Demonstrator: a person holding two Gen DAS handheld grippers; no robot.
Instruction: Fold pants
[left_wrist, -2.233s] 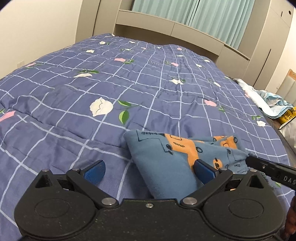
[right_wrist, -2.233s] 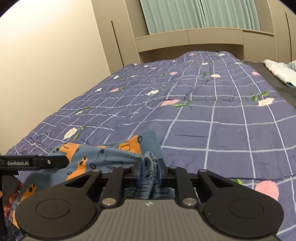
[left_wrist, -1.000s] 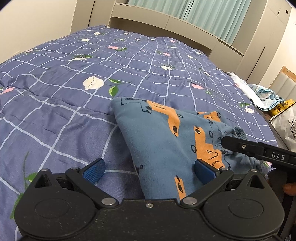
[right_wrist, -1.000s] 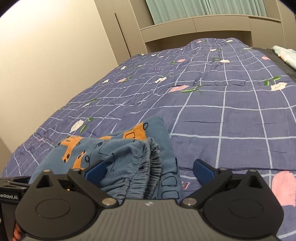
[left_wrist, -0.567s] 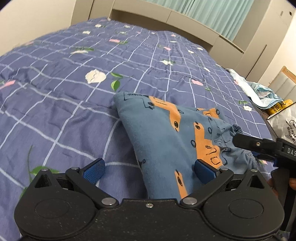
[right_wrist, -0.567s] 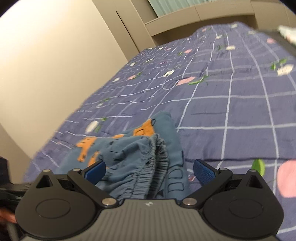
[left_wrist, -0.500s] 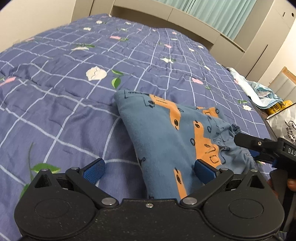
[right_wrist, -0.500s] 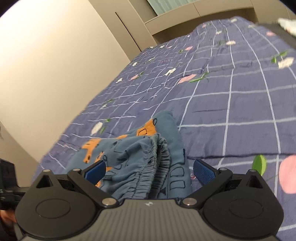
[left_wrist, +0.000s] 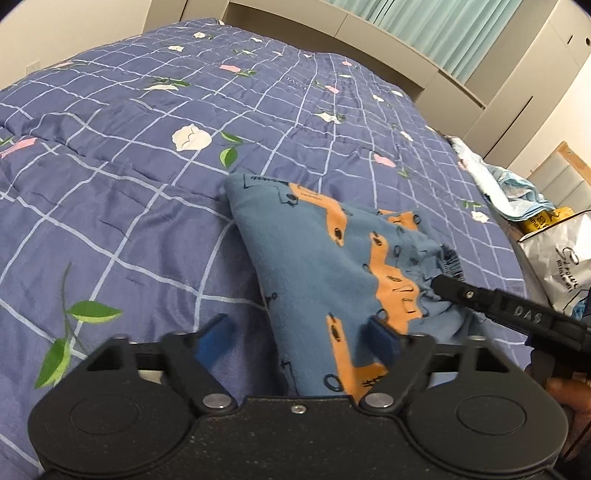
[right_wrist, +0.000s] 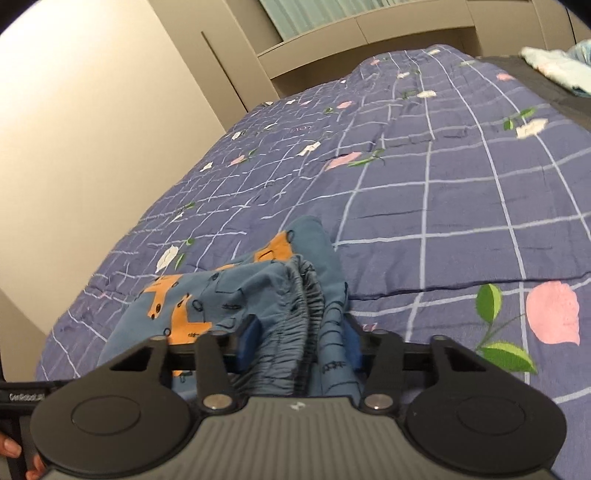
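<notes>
The folded pants (left_wrist: 325, 266) are blue with orange patches and lie on the purple checked quilt (left_wrist: 147, 192). My left gripper (left_wrist: 299, 334) is open, its blue pads either side of the near left edge of the pants. In the right wrist view the pants (right_wrist: 236, 291) show their gathered waistband (right_wrist: 299, 325) running between the pads. My right gripper (right_wrist: 299, 341) is partly closed around the waistband, with a gap still showing. The right gripper's black finger (left_wrist: 491, 301) reaches into the left wrist view over the waistband.
The quilt covers the whole bed up to a beige headboard shelf (left_wrist: 332, 29). A light blue cloth (left_wrist: 513, 188), a yellow packet and a white bag (left_wrist: 561, 258) lie off the bed's right side. A beige wall (right_wrist: 92, 129) runs along the left side.
Both grippers' jaws have narrowed since half a second ago. The right one has closed in around the waistband. The left one has moved slightly forward over the near edge of the pants.
</notes>
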